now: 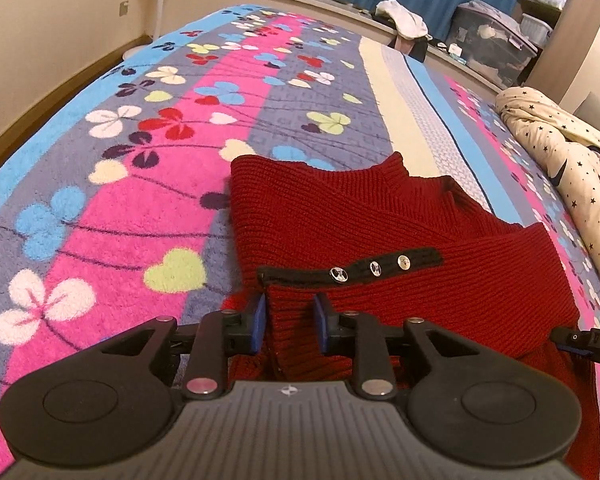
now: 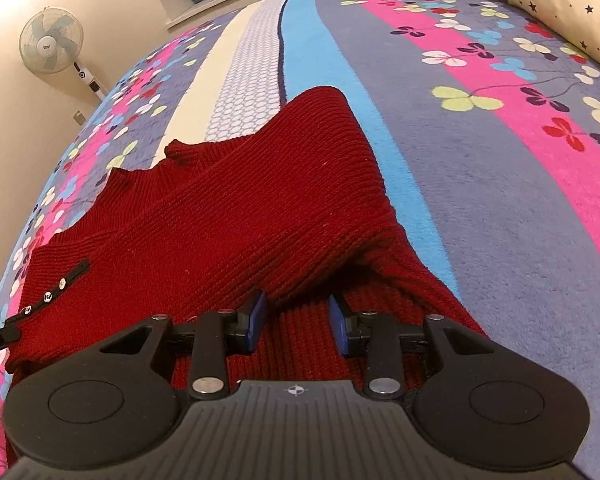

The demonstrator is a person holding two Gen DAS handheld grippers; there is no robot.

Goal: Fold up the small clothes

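A dark red ribbed knit sweater (image 1: 360, 216) lies on the bed, with a black placket carrying three metal buttons (image 1: 374, 267). My left gripper (image 1: 290, 322) hovers low over its near edge, jaws apart, and a ribbed band of the knit stands up between the blue pads (image 1: 258, 322). In the right wrist view the sweater (image 2: 240, 216) has a sleeve folded across the body. My right gripper (image 2: 298, 322) stands open at the fold's near edge, red knit lying under the gap. Its finger shows at the left wrist view's right edge (image 1: 584, 342).
A fleecy bedspread (image 1: 120, 184) with pink, blue and grey flower stripes covers the bed. A star-print quilt (image 1: 560, 148) is bunched at the right side. A standing fan (image 2: 52, 46) is by the wall. Storage boxes (image 1: 496, 46) sit on the window ledge.
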